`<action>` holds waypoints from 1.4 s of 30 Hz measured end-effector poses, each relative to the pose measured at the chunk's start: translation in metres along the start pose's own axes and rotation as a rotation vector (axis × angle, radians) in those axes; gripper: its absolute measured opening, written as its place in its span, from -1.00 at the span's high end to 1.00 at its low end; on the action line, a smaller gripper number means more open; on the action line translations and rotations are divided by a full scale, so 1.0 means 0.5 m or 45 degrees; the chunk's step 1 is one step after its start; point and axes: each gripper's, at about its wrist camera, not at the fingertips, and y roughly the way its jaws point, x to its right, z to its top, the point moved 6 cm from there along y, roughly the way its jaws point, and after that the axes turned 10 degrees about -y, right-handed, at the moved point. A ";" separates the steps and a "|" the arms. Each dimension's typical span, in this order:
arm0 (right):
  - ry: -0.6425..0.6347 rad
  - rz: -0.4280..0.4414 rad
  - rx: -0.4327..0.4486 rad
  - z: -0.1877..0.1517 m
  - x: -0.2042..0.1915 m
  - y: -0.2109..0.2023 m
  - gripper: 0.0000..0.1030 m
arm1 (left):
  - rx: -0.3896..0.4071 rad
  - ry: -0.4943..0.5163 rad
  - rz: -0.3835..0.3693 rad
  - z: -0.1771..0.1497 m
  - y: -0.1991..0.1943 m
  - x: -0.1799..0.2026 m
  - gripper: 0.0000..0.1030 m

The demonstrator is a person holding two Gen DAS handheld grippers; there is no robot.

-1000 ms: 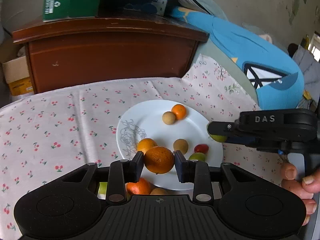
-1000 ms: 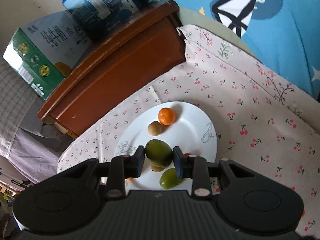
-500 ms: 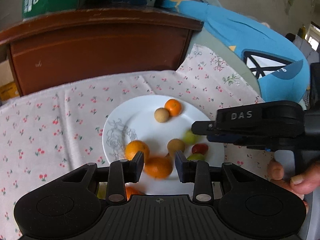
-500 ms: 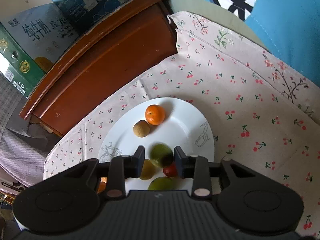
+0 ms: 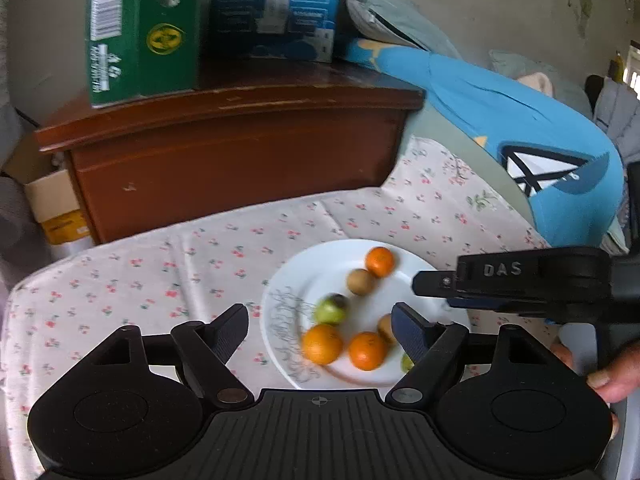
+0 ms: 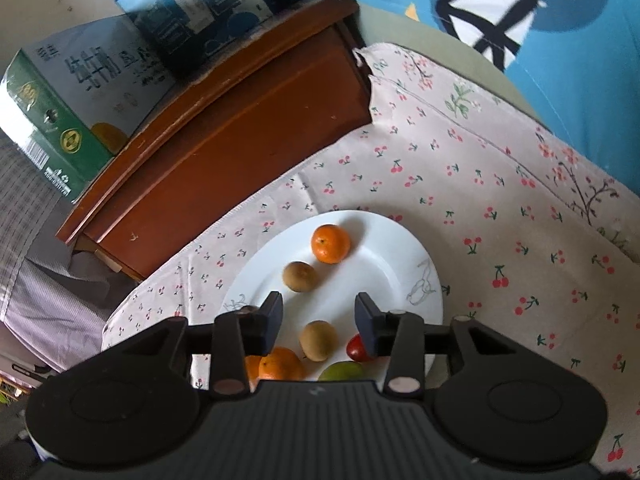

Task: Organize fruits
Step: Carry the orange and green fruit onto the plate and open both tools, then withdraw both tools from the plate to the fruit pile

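A white plate (image 5: 320, 268) on the cherry-print cloth holds several fruits: three oranges, with two side by side (image 5: 322, 343) at its near rim, brown round fruits (image 5: 361, 281), and a blurred green fruit (image 5: 331, 309). My left gripper (image 5: 320, 320) hangs over the plate's near left rim, its jaws opening wide with nothing pressed between them. The right gripper (image 5: 420, 286) reaches in from the right. In the right wrist view my right gripper (image 6: 319, 312) is over the plate (image 6: 368, 264), its jaws opening. A brown fruit (image 6: 319, 340) lies below the gap, untouched.
A brown wooden cabinet (image 5: 240, 152) stands behind the cloth, carrying a green carton (image 5: 140, 28) and a blue carton (image 5: 276, 4). Blue fabric (image 5: 500, 120) lies at the right. A person's hand (image 5: 612, 376) holds the right gripper. A red fruit (image 6: 356, 350) and a green fruit (image 6: 342, 372) lie at the plate's near edge.
The left gripper let go of the large orange, which now lies on the plate, and rose. The right gripper released the green fruit, which rolled across the plate. Both jaws stand wider.
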 end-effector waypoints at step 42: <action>-0.310 0.136 -0.101 -0.238 -0.155 -0.039 0.18 | -0.165 -0.236 0.354 -0.214 -0.108 -0.198 -0.63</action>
